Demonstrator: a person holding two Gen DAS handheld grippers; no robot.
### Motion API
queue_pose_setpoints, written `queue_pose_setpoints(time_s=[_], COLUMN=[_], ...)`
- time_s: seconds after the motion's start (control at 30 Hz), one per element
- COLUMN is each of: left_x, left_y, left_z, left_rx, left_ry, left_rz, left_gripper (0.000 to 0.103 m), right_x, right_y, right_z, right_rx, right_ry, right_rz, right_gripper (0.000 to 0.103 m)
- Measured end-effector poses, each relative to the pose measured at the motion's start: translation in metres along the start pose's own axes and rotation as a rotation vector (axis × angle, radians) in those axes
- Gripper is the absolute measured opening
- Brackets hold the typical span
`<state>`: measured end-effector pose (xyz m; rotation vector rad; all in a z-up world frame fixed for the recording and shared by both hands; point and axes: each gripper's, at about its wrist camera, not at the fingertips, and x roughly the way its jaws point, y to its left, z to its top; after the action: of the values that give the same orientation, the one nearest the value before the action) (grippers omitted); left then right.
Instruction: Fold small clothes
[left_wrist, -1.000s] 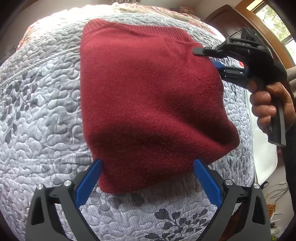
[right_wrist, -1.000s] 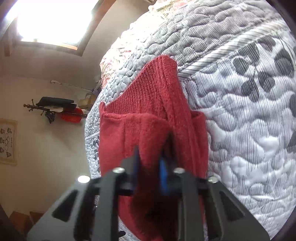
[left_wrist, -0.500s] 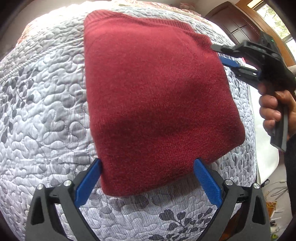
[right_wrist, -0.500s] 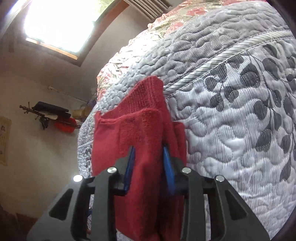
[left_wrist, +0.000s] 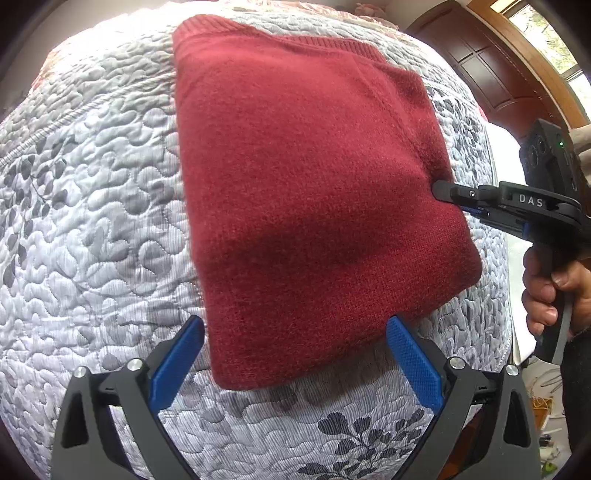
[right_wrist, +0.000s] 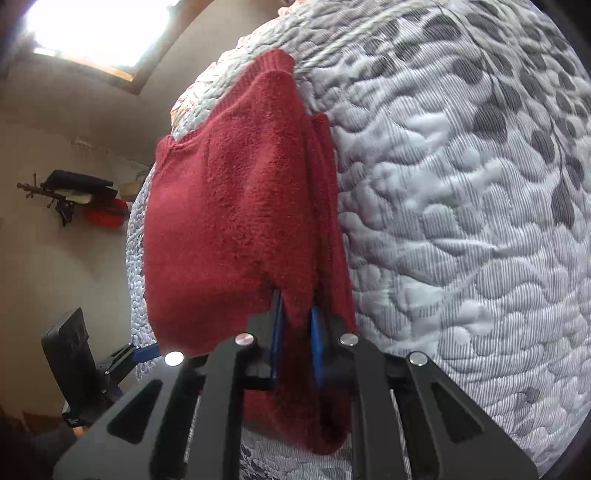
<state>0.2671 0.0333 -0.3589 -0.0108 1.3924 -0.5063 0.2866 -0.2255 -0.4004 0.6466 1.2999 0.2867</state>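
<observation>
The left gripper (left_wrist: 295, 354) is spread wide, its blue fingers either side of the sweater's (left_wrist: 306, 192) near edge. The sweater is red and fuzzy (folded into a neat block) on the quilt (left_wrist: 92, 206). The right gripper (right_wrist: 297, 347) pinches its side edge.

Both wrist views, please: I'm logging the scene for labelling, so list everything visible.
sweater: one, dark red, folded flat on the quilt.
quilt: one, white and grey leaf pattern, covering the bed.
wooden door: one, dark brown, beyond the bed.
wall rack: one, black and red items, far wall.
left gripper: blue pads, wide open around the sweater's near edge.
right gripper: blue pads, closed on the sweater's side edge.
hand: one, holding the right gripper's handle.
</observation>
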Motion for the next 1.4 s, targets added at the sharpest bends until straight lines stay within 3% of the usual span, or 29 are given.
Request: queue_pose_setpoints(time_s=[0.1,0.13,0.27,0.3,0.37,0.4,0.43,0.47,0.5,0.6,0.67,0.8,0.9,0.97,1.1,1.17,1.2,1.23,1.3,1.37,1.4], left_x=[-0.006,-0.010,-0.024,-0.026,-0.027,-0.028,-0.028,-0.028,-0.030,-0.032,-0.031,-0.030,-0.039,-0.041,-0.043,-0.045,-0.046,-0.046,-0.047,-0.047,-0.047], left_y=[-0.001,0.001,0.014,0.018,0.025,0.026,0.028,0.029,0.028,0.027,0.029,0.028,0.032,0.039,0.062,0.076,0.085,0.092,0.108,0.123,0.131], left_z=[0.000,0.000,-0.001,-0.002,-0.003,-0.004,-0.004,-0.004,-0.004,-0.007,-0.009,-0.011,-0.007,-0.002,0.010,0.016,0.018,0.020,0.025,0.029,0.033], left_rx=[-0.003,-0.003,-0.030,-0.041,-0.054,-0.056,-0.057,-0.057,-0.058,-0.056,-0.059,-0.062,-0.063,-0.088,-0.198,-0.263,-0.296,-0.325,-0.370,-0.395,-0.409], left_ry=[-0.001,-0.010,-0.037,-0.039,-0.038,-0.036,-0.034,-0.032,-0.031,-0.036,-0.028,-0.012,-0.043,-0.057,-0.070,-0.083,-0.087,-0.091,-0.094,-0.097,-0.099], left_rz=[-0.009,-0.013,-0.015,-0.014,-0.010,-0.006,-0.002,0.001,0.001,-0.003,-0.005,-0.011,-0.021,-0.039,-0.118,-0.167,-0.186,-0.205,-0.244,-0.271,-0.291], left_gripper=[0.099,0.099,0.099,0.099,0.099,0.099,0.099,0.099,0.099,0.099,0.099,0.099,0.099,0.099,0.099,0.099,0.099,0.099,0.099,0.099,0.099], right_x=[-0.016,-0.027,-0.050,-0.050,-0.042,-0.036,-0.031,-0.016,-0.016,-0.020,-0.015,-0.027,-0.055,-0.058,-0.018,0.006,0.010,0.008,-0.006,-0.027,-0.036], right_y=[-0.003,-0.004,-0.017,-0.018,-0.015,-0.015,-0.017,-0.013,-0.013,-0.029,-0.043,-0.028,0.004,0.027,0.046,0.035,0.023,0.011,-0.010,-0.016,-0.017], right_z=[-0.008,-0.012,-0.037,-0.044,-0.057,-0.061,-0.063,-0.058,-0.060,-0.067,-0.073,-0.070,-0.054,-0.044,-0.032,-0.029,-0.027,-0.026,-0.021,-0.017,-0.012], right_rx=[0.042,0.046,0.111,0.121,0.113,0.112,0.117,0.112,0.100,0.162,0.199,0.159,0.037,-0.034,-0.136,-0.140,-0.122,-0.092,-0.006,0.021,0.034], right_ry=[-0.002,-0.010,-0.013,0.000,0.025,0.033,0.040,0.068,0.069,0.043,0.043,0.031,-0.061,-0.084,0.024,0.069,0.071,0.065,0.047,0.011,-0.008], right_rz=[0.110,0.108,0.100,0.099,0.099,0.098,0.101,0.095,0.069,0.050,0.042,0.101,0.066,0.102,0.135,0.084,0.078,0.081,0.143,0.161,0.157], right_gripper=[0.032,0.040,0.054,0.062,0.064,0.058,0.036,0.026,0.018,0.010,0.010,0.028,0.028,0.028,0.028,0.021,0.006,0.000,0.000,0.019,0.047])
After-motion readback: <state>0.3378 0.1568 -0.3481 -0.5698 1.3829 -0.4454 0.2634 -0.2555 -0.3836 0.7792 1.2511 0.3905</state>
